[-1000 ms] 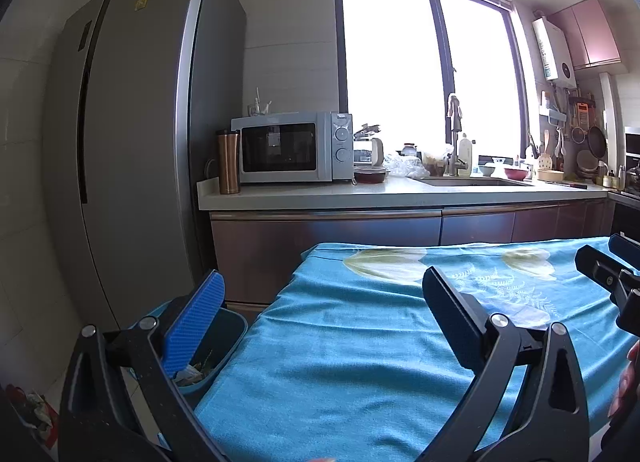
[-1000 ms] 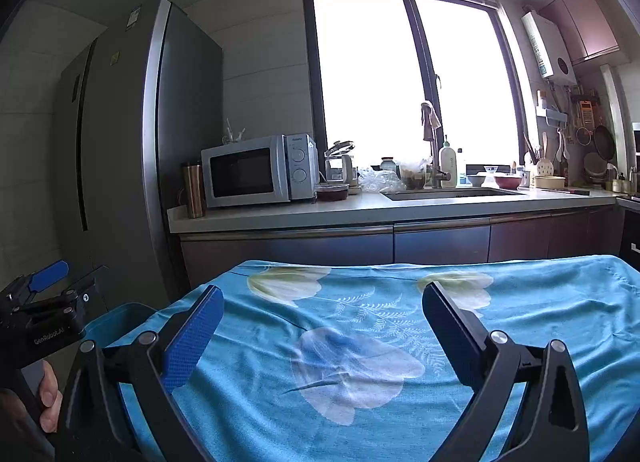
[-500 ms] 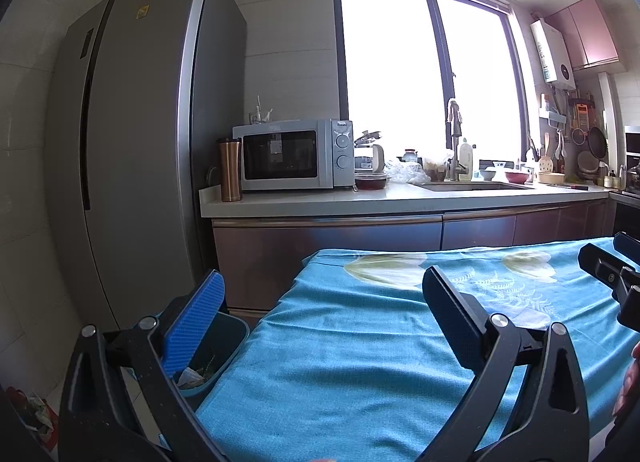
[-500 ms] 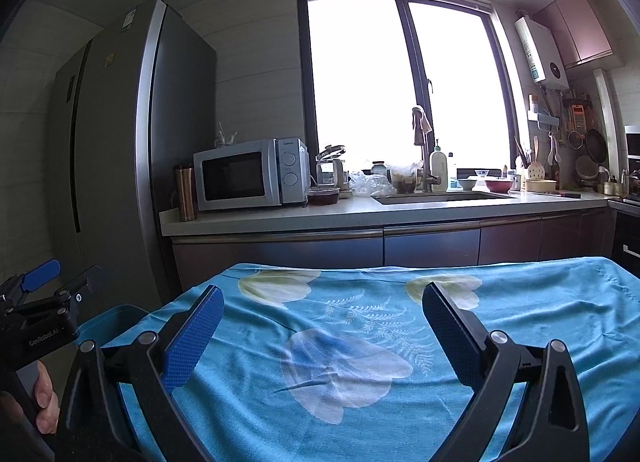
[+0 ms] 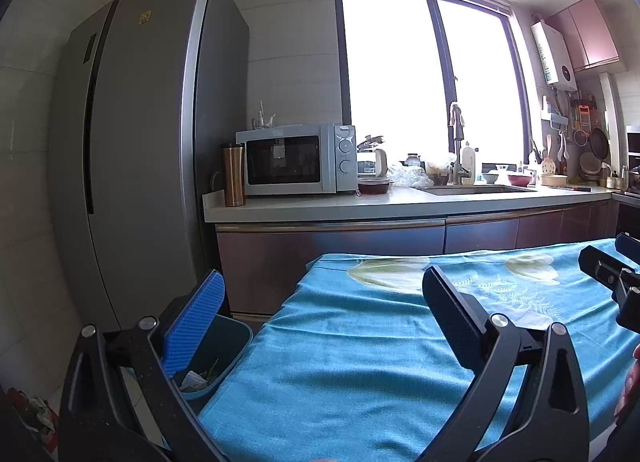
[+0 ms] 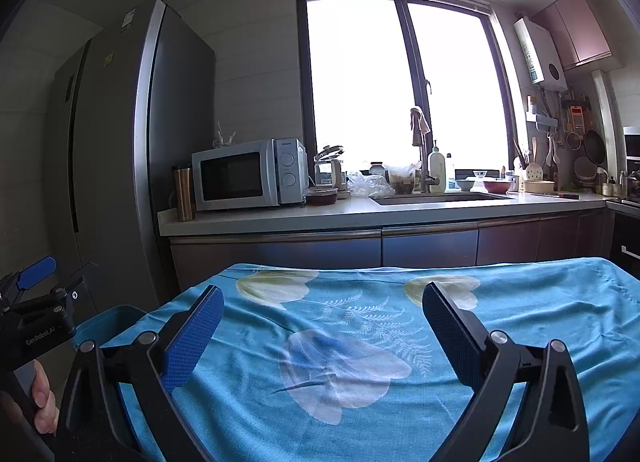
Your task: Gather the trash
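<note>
While both spread wide, left tool (image 5: 320, 302), right tool (image 6: 322, 312), one bin (image 5: 224, 342), one tablecloth (image 6: 520, 322)

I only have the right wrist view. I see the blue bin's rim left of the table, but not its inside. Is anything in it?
Observer: Yes. The left wrist view shows crumpled pale scraps at the bottom of the bin.
Operator: Is the left hand-held gripper carrying anything?
Observer: No. The left hand-held gripper is open, with nothing between its fingers.
Operator: Any trash off the table?
Observer: A crumpled red and white heap lies on the floor by the fridge. I cannot tell what it is.
</note>
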`<state>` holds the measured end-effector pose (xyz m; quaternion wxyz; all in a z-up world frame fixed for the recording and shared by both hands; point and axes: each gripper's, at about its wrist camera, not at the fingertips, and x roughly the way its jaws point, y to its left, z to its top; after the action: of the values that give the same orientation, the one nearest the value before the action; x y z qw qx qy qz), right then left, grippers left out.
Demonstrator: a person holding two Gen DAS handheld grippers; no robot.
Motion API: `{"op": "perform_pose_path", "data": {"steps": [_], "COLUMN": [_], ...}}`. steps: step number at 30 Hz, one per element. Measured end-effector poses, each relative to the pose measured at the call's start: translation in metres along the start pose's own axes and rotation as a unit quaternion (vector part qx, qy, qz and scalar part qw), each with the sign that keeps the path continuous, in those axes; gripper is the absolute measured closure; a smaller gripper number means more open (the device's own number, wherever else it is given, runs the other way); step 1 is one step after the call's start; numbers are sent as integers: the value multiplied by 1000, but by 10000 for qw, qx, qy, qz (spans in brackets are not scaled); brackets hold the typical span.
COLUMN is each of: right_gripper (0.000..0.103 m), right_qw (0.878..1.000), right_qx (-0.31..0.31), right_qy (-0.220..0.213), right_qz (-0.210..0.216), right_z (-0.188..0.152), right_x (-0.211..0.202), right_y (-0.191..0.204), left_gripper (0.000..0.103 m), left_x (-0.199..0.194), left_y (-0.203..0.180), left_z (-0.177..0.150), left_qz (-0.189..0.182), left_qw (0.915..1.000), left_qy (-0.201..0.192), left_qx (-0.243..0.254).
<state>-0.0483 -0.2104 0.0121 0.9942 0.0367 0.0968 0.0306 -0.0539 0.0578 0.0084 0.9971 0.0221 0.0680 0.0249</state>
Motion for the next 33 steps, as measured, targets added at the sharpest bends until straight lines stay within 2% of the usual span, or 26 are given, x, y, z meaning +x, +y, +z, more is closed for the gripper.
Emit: {"op": "perform_pose_path", "data": {"steps": [33], "right_gripper": [7], "right_qw": [9999], "right_qx": [29], "right_qy": [-44], "right_qz": [-96], "right_z": [-1], "right_x": [-2], "right_y": [0], "left_gripper": [6], "left_x": [-2], "left_y": [-1], "left_z": [4], "left_qz": [65], "left_qw": [10000], "left_qy": [-44], "left_qx": [18]}}
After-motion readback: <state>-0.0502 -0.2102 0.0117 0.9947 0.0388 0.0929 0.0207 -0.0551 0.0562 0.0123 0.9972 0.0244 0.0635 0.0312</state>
